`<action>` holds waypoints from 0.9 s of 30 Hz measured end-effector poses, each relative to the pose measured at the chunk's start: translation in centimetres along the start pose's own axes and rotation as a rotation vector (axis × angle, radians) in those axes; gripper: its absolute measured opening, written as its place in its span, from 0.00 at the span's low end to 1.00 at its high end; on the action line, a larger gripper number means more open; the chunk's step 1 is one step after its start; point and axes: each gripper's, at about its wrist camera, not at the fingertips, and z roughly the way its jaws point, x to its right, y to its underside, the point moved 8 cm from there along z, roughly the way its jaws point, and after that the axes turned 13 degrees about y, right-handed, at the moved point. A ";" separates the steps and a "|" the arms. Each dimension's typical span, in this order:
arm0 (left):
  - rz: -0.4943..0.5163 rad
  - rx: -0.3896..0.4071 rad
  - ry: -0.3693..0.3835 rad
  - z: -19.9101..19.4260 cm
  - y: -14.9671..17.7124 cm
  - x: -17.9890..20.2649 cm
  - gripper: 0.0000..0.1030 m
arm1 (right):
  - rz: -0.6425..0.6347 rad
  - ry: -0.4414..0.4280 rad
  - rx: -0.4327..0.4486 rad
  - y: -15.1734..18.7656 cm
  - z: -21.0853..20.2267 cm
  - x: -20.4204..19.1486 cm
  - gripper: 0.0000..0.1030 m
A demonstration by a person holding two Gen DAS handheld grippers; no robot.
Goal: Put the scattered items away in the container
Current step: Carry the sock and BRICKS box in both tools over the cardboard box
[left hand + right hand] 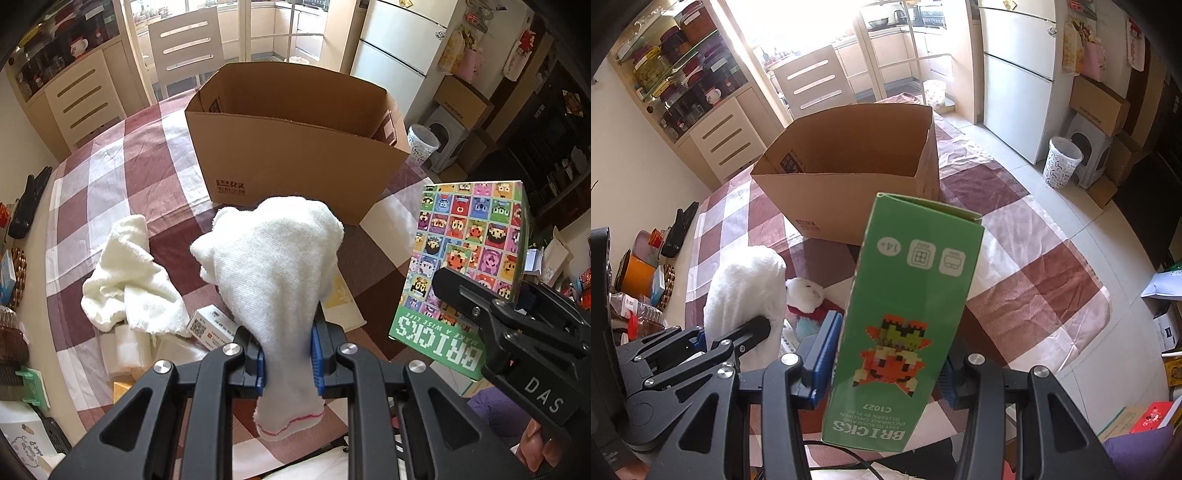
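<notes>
A checked table (122,155) carries an open carton (295,155), its floor hidden behind the near wall. The right gripper (886,365) clamps a green bricks box (908,295) upright above the table, in front of the carton; its lower end is cut off by the frame. The left gripper (288,365) pinches a white cloth (273,258), which blocks much of the clutter below. Another towel (129,273) lies crumpled at left, beside what may be small packets (212,326).
</notes>
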 end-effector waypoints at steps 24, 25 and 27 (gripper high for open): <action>-0.042 0.000 0.004 0.7 -3.3 -2.2 0.19 | -0.069 -0.022 0.005 -3.0 1.4 -2.5 0.46; -0.043 0.001 0.007 0.8 -3.5 -2.2 0.19 | -0.072 -0.023 0.008 -3.3 1.5 -2.5 0.46; -0.047 0.003 0.014 0.9 -4.1 -2.4 0.19 | -0.075 -0.027 0.010 -3.8 1.6 -2.6 0.46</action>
